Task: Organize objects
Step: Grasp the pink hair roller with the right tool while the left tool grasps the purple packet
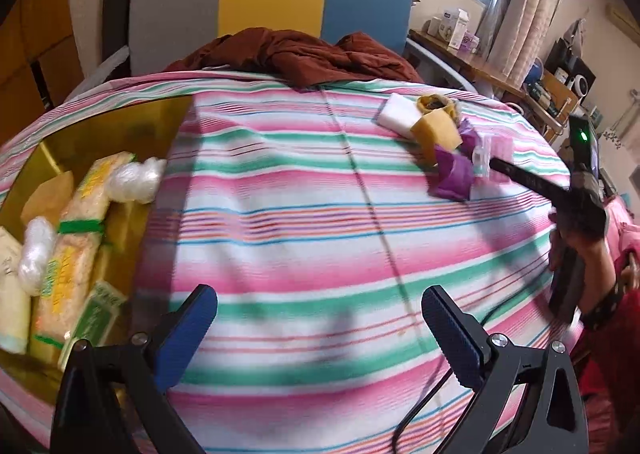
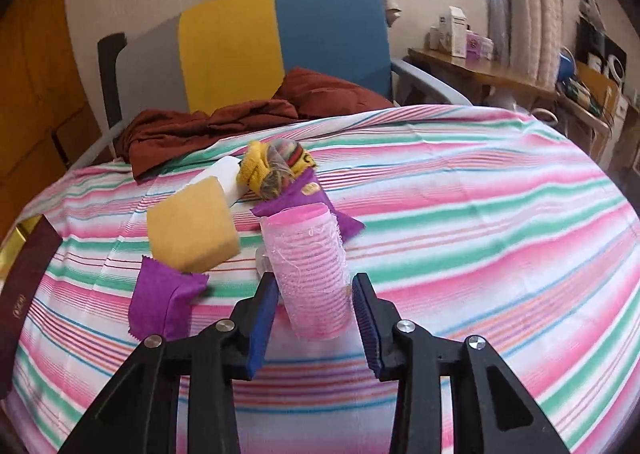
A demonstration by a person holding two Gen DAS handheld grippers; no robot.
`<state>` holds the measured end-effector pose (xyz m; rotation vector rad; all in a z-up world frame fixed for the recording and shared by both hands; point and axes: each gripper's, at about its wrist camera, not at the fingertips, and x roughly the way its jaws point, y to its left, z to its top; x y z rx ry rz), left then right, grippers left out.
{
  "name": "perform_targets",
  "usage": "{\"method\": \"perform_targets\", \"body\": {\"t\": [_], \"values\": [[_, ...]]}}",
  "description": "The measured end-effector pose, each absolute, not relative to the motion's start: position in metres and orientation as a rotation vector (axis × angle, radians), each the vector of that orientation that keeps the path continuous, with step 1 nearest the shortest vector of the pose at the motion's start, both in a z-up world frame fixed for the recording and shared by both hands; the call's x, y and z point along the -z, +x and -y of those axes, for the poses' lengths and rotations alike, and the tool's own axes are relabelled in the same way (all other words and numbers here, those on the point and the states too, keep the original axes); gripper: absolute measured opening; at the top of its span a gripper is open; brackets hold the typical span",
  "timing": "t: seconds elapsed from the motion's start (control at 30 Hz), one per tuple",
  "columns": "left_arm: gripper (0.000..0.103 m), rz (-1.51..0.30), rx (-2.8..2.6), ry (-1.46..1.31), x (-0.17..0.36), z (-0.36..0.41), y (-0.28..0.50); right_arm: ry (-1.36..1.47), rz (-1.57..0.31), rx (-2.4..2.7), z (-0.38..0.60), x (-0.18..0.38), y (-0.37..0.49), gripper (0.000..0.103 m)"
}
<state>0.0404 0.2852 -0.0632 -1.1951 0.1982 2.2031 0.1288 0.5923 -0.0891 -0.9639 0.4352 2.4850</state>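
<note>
The right gripper (image 2: 314, 296) has its jaws around a pink hair roller (image 2: 310, 266), which lies on the striped bedsheet (image 2: 480, 214) at the near edge of a small cluster of loose items. The left pad (image 2: 262, 318) looks to be against the roller's side; the right pad (image 2: 366, 318) is just beside it, and whether it truly presses cannot be told. The jaws sit low on the roller, near its closer end.

The cluster holds a yellow sponge (image 2: 192, 228), two purple sachets (image 2: 166, 304), a white block (image 2: 224, 174) and a knotted yellow cloth bundle (image 2: 272, 170), all crowded against each other. The roller touches or nearly touches the farther sachet behind it.

The left gripper (image 1: 320, 328) hangs with jaws wide apart and nothing between them, beside a gold-lined box (image 1: 120, 122) already holding packets and wrapped bundles; that box is probably the destination.

The roller is light, hollow and springy, so a gentle squeeze across its middle would likely hold better than a hard pinch at the end, which could tilt it. A straight lift clear of the sachet and sponge before any sideways carry should keep it from dragging its neighbours.
</note>
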Motion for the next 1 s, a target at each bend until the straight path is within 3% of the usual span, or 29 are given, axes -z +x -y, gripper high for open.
{"method": "perform_targets", "body": {"t": [0.37,0.73,0.77,0.83,0.9,0.93,1.0], "values": [[0.103,-0.222,-2.122,-1.139,0.075,-0.383,0.025,-0.821,-0.558,-2.345,-0.593,0.095,0.172,0.037],[0.102,-0.395,-2.149,-1.052,0.098,-0.488,0.019,-0.748,-0.585,-2.32,-0.598,0.098,0.183,0.037],[0.097,-0.391,-2.132,-1.062,0.1,-0.492,0.017,-0.746,-0.591,-2.317,-0.599,0.099,0.183,0.038],[0.056,-0.365,-2.075,-1.103,0.108,-0.498,0.012,-0.746,-0.594,-2.318,-0.599,0.099,0.183,0.038],[0.05,-0.351,-2.087,-1.091,0.109,-0.496,0.011,-0.745,-0.581,-2.318,-0.597,0.099,0.182,0.038],[0.041,-0.332,-2.079,-1.085,0.109,-0.493,0.01,-0.749,-0.573,-2.317,-0.597,0.098,0.181,0.038],[0.038,-0.319,-2.066,-1.068,0.11,-0.488,0.012,-0.753,-0.55,-2.318,-0.594,0.098,0.18,0.038]]}}
